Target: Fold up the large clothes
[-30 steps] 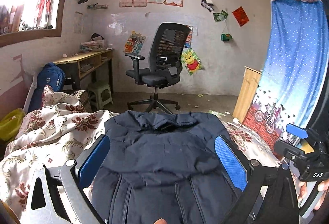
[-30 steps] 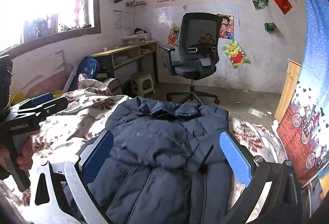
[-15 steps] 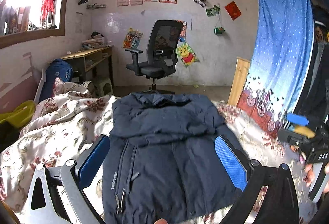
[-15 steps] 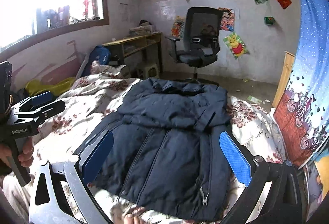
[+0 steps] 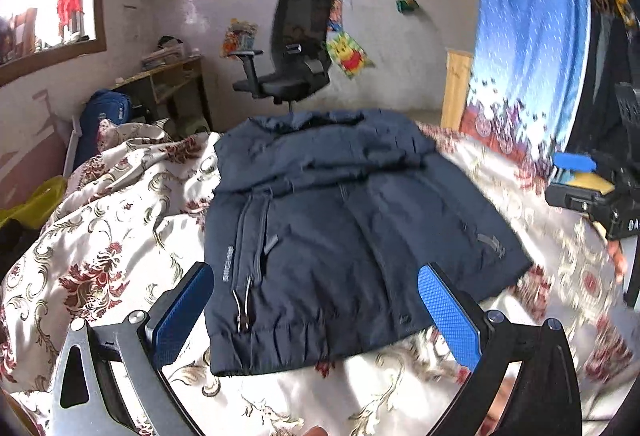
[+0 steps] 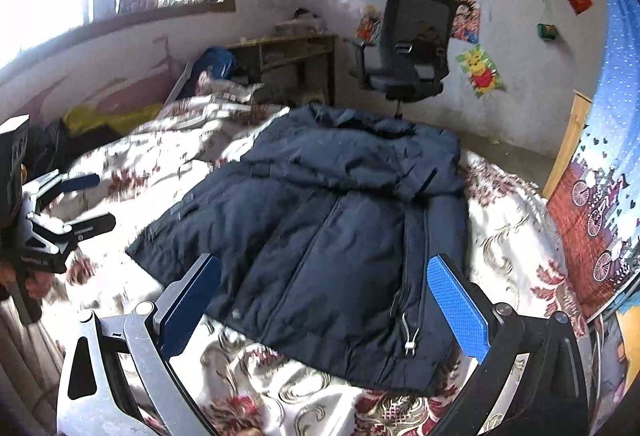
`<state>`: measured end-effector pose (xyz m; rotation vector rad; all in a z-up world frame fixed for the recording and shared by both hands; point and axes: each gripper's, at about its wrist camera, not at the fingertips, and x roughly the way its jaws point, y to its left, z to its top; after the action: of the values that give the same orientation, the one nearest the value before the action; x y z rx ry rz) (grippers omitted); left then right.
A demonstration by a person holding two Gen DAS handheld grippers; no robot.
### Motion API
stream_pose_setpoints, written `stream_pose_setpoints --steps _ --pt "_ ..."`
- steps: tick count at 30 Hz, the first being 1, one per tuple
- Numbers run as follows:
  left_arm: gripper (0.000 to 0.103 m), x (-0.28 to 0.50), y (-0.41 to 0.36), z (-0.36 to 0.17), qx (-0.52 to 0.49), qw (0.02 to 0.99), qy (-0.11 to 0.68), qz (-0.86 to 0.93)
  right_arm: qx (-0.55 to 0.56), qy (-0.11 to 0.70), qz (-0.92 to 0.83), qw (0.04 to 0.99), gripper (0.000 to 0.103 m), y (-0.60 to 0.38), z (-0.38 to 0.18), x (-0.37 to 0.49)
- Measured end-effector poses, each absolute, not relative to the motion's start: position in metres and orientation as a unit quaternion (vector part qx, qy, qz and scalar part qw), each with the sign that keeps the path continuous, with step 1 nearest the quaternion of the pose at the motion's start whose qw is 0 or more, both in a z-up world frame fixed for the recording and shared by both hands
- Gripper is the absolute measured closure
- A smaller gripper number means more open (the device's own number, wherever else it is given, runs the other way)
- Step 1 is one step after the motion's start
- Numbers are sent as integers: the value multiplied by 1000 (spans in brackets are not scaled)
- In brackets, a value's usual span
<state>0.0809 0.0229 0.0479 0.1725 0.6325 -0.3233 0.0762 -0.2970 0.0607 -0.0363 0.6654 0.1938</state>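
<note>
The padded navy jacket (image 5: 340,220) lies on the bed (image 5: 120,236), soft and bulky. Both tongs, left (image 5: 316,310) and right (image 6: 324,306), hang spread and empty; the hem corners look easiest to pinch.

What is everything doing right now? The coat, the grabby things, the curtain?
jacket: lying flat on the bed, top part folded down
left gripper: open, holding nothing
right gripper: open, holding nothing
bedspread: rumpled
curtain: hanging drawn
office chair: unoccupied
</note>
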Motion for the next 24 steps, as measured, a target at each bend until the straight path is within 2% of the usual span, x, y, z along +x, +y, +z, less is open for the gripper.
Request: stream_pose_setpoints --steps 13,24 --pt "0 89 17 -40 187 898 360 -172 -31 425 99 899 2 -290 -48 94" --pt "0 102 18 -99 253 867 405 -145 -71 478 86 871 2 -297 -101 109"
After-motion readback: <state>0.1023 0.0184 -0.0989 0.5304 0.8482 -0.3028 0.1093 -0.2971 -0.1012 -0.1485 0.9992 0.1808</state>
